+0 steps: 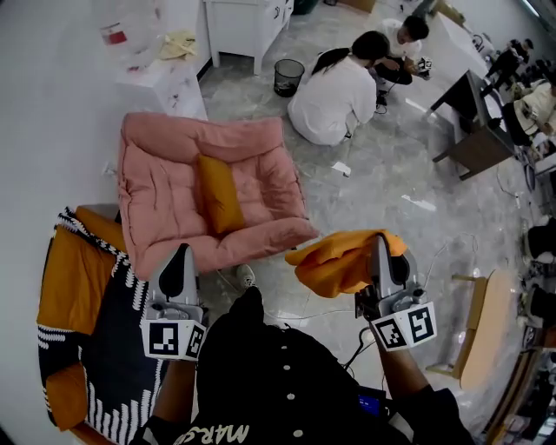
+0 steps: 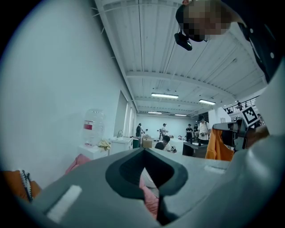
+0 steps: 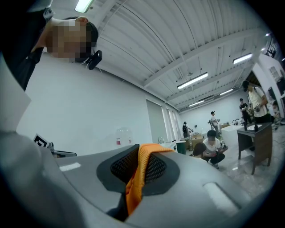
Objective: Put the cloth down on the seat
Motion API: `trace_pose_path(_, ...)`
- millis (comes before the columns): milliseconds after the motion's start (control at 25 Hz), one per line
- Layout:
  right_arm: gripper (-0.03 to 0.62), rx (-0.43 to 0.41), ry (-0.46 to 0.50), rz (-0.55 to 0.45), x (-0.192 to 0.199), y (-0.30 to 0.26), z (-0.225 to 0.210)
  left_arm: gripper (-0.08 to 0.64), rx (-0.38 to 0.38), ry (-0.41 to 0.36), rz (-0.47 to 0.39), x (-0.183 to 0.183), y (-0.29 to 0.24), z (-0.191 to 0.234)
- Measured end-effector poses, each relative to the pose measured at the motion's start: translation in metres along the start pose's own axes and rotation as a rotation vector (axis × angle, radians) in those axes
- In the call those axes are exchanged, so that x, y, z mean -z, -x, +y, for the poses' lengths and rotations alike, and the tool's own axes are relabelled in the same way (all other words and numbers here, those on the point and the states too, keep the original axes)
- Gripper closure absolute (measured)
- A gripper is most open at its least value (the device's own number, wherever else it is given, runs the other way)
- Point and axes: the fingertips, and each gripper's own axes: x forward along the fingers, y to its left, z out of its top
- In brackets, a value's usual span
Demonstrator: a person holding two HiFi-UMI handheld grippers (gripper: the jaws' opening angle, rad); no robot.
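Observation:
An orange cloth (image 1: 340, 261) hangs bunched from my right gripper (image 1: 379, 246), held above the floor to the right of the pink cushioned seat (image 1: 174, 204). In the right gripper view the jaws are shut with a fold of the orange cloth (image 3: 139, 171) pinched between them. My left gripper (image 1: 180, 263) hovers by the seat's front edge, shut with nothing in it. The left gripper view shows its jaws closed tip to tip, with the orange cloth (image 2: 218, 146) hanging at the right. An orange cushion (image 1: 219, 193) lies on the seat.
An orange, black and white blanket (image 1: 95, 322) lies at the left. A person in white (image 1: 334, 91) crouches on the floor beyond the seat beside a black bin (image 1: 288, 76). A dark table (image 1: 473, 130) stands at the right. A white cabinet (image 1: 248, 26) stands at the back.

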Motion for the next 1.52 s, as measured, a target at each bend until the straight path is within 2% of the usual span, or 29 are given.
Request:
trace_pose_path(560, 0.557, -0.026, 0.025, -0.076, -0.03, -0.155, -0.004, 0.56, 0.022, -0.011, -0.049, -0.04, -0.103, 0.076)
trace_pose_path(840, 0.555, -0.064, 0.019, -0.047, -0.02, -0.204, -0.002, 0.56, 0.025, 0.008, -0.014, -0.029, -0.128, 0.085)
trace_pose_path(1120, 0.557, -0.126, 0.003, -0.015, -0.009, -0.245, -0.005, 0.56, -0.024, 0.021, 0.018, -0.02, -0.147, 0.096)
trace_pose_path(1520, 0.557, -0.23, -0.018, 0.068, 0.028, -0.295, -0.009, 0.56, -0.107, 0.055, 0.055, -0.011, -0.165, 0.102)
